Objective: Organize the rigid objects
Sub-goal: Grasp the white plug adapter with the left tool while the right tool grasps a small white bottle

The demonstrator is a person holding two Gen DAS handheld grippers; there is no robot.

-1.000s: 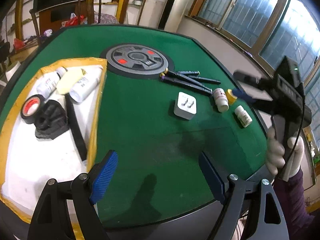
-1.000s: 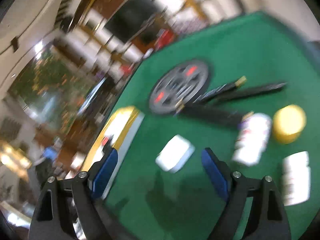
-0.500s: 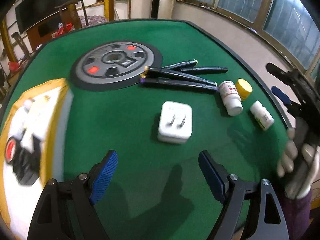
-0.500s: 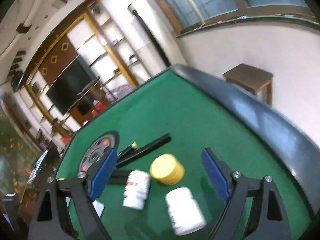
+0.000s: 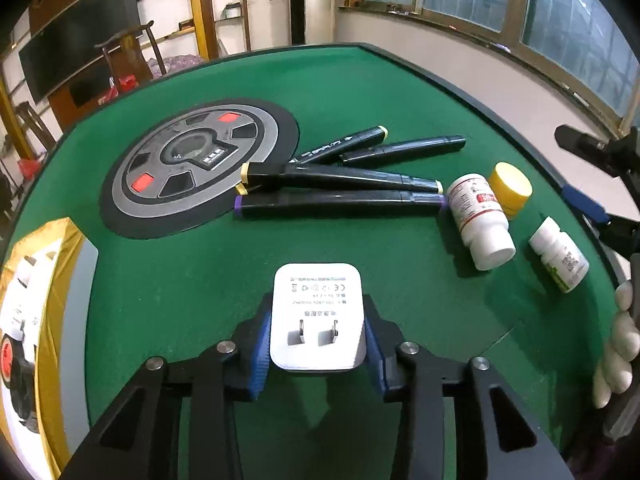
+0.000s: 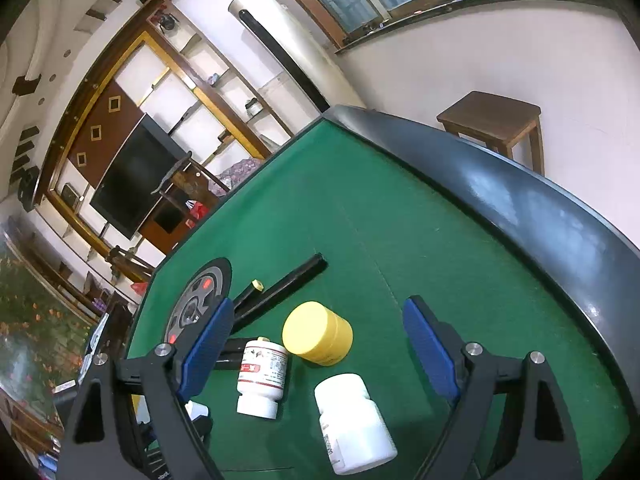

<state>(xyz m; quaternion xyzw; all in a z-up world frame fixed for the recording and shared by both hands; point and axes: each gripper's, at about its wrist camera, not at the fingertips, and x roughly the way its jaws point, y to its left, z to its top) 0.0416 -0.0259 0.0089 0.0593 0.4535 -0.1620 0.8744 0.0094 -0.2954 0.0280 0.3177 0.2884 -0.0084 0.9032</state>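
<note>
A: L wrist view first. Left gripper (image 5: 316, 340): jaws have just been closing, now narrow, blue pads (image 5: 259, 354) pressed on both sides of the white charger (image 5: 317, 312). Charger sits prongs-up right btwn the jaws, on the green table (image 5: 180, 280).

B: Ahead of the jaws?

A: Four black markers (image 5: 340, 188) in a loose bunch straight ahead, well apart from the charger. Round grey disc (image 5: 196, 160) ahead-left, marker ends overlap its edge. Ahead-right: red-label white bottle (image 5: 480, 220) lying down, yellow jar (image 5: 512, 188) touching it on the far side, green-label white bottle (image 5: 560, 256) further right, apart. Yellow-rimmed tray (image 5: 76, 320) at far left, stuff in it blurred. Gloved hand (image 5: 616, 344) at the right edge.

B: R wrist view?

A: Right gripper (image 6: 320, 344): jaws wide, pads touch nothing. Yellow jar (image 6: 318, 332) btwn the jaws, on its side. Red-label bottle (image 6: 262, 376) just inside the left pad, touching the jar or nearly, can't tell. Other white bottle (image 6: 352, 424) nearer the cam, btwn the fingers, lying down. Markers (image 6: 280, 288) and disc (image 6: 200, 300) beyond the left pad. Wooden stool (image 6: 496, 124) past the table edge, by the wall.
</note>
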